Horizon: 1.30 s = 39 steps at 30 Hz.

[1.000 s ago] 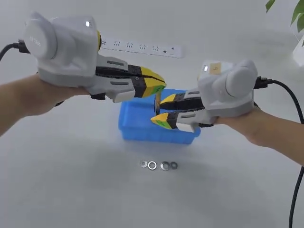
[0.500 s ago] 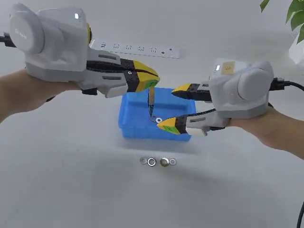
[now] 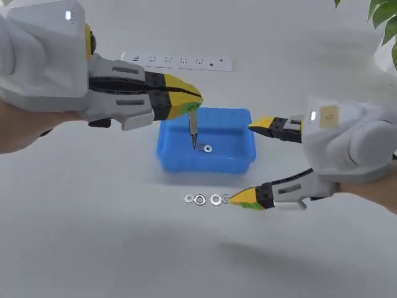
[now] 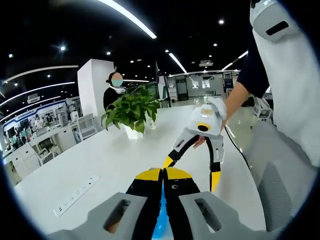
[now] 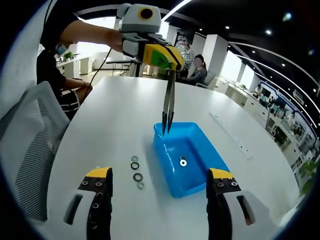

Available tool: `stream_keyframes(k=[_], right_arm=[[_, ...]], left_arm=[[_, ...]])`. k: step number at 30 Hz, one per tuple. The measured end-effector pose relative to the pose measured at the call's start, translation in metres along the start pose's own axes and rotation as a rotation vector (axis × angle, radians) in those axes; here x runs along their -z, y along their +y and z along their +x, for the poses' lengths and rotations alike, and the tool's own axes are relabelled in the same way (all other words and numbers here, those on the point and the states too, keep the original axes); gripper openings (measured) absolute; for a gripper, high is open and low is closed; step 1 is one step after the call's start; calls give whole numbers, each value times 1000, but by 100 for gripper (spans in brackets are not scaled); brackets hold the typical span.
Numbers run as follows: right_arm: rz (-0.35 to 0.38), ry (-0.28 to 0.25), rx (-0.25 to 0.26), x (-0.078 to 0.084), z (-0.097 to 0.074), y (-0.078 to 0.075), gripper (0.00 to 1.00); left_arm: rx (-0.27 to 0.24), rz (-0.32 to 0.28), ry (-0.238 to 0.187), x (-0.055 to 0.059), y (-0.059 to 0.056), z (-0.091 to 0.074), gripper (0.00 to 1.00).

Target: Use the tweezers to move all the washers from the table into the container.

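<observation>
My left gripper (image 3: pixel 196 103) is shut on a pair of tweezers (image 3: pixel 193 131) that hang tip-down over the blue container (image 3: pixel 239 162). In the right gripper view the tweezers (image 5: pixel 168 107) point at the container (image 5: pixel 200 172) near its far wall, and their tips hold nothing. One washer (image 3: pixel 207 149) lies on the container floor. Several washers (image 3: pixel 207 199) sit in a row on the table in front of the container. My right gripper (image 3: pixel 255 162) is open, to the right of the container, with its lower jaw beside the row of washers. In the left gripper view my left gripper (image 4: pixel 163 176) shows its jaws pressed together.
A white power strip (image 3: pixel 180 62) lies on the table behind the container. Plant leaves (image 3: pixel 381 15) reach in at the top right corner. A cable trails from the right gripper. The white table (image 3: pixel 93 236) stretches all round the container.
My right gripper has opened wide and drawn back to the right and nearer to me, away from the tweezers. A washer now lies in the container. The row on the table is unchanged.
</observation>
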State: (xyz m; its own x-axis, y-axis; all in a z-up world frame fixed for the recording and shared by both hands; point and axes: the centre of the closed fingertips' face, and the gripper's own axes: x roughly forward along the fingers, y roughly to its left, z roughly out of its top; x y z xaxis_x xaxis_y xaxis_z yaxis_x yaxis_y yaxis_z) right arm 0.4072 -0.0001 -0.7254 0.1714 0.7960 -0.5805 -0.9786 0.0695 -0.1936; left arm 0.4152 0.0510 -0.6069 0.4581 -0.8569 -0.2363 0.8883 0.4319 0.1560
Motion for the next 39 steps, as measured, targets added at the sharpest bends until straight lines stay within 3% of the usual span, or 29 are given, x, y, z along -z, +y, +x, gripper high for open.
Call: stream_keyframes(k=[5, 7, 13, 16, 19, 22, 31, 39], right_arm=[[32, -5, 3, 5, -10, 9, 82], [16, -2, 35, 7, -14, 7, 82], [46, -22, 44, 7, -26, 9, 85], [47, -26, 51, 9, -31, 11, 86], [108, -57, 54, 6, -35, 14, 89], [117, -60, 40, 9, -39, 22, 93], [181, -42, 18, 29, -39, 40, 97], [185, -33, -28, 32, -38, 56, 100]], left_arm=[[-7, 0, -1, 0, -9, -6, 4], [3, -4, -5, 2, -16, -8, 4], [6, -15, -6, 6, -38, -6, 4], [-2, -17, -10, 11, -45, -6, 4], [-17, -13, -20, 16, -51, -6, 4], [-10, -11, 5, 23, -57, -5, 4], [-1, -23, 32, 37, -65, -2, 4], [-3, -32, 32, 45, -64, 7, 4]])
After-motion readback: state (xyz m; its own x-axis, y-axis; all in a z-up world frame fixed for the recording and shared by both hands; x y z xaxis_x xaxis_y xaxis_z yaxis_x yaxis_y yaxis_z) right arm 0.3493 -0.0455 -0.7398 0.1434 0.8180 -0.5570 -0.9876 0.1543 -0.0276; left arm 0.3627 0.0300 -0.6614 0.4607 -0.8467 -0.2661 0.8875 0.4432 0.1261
